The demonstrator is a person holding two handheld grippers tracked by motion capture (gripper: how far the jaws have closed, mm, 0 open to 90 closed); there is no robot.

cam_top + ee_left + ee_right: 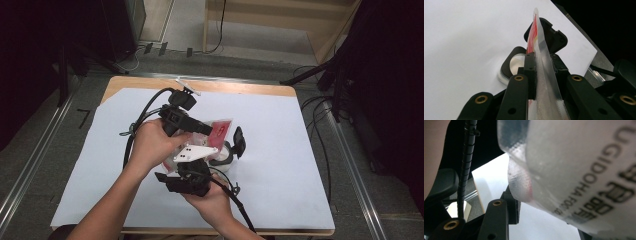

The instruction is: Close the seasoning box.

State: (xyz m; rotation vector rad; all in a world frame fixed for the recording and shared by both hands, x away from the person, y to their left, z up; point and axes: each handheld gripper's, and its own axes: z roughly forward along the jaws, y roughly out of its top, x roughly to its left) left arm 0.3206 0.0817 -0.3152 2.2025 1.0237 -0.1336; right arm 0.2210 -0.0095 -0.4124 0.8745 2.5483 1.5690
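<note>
I've got both tongs on the sealed plastic pouch (219,129) near the middle of the high view, just left of centre, lifted off the white sheet (280,150) that covers the worktop (240,88). In the left gripper view the pouch (543,55) runs edge-on up the middle of the frame, red print on its left face and a textured clear seam toward me, and the left tongs (541,68) are pinched narrow on that seam, pads pressing from both sides. Good grip there.

The right tongs (186,181) sit lower in the high view, just below the left tongs (200,127). In the right gripper view the pouch (584,170) fills the upper right, dark lettering on its clear film, and its crinkled corner lies against the one pad I can see — the other jaw is off the frame's right edge, so I read it as closed on the pouch at a middling width, though I can't see both pads meet it.

Under the pouch, a small round container (222,157) with a black hinged lid (239,141) standing open rests on the sheet; in the left gripper view it sits at centre, behind the seam, and I can see nothing inside it.

So, my read: pouch picked up and held at two points — done. Not yet torn; the seam looks whole. Opening it and tipping the contents into the container look like what's left.
</note>
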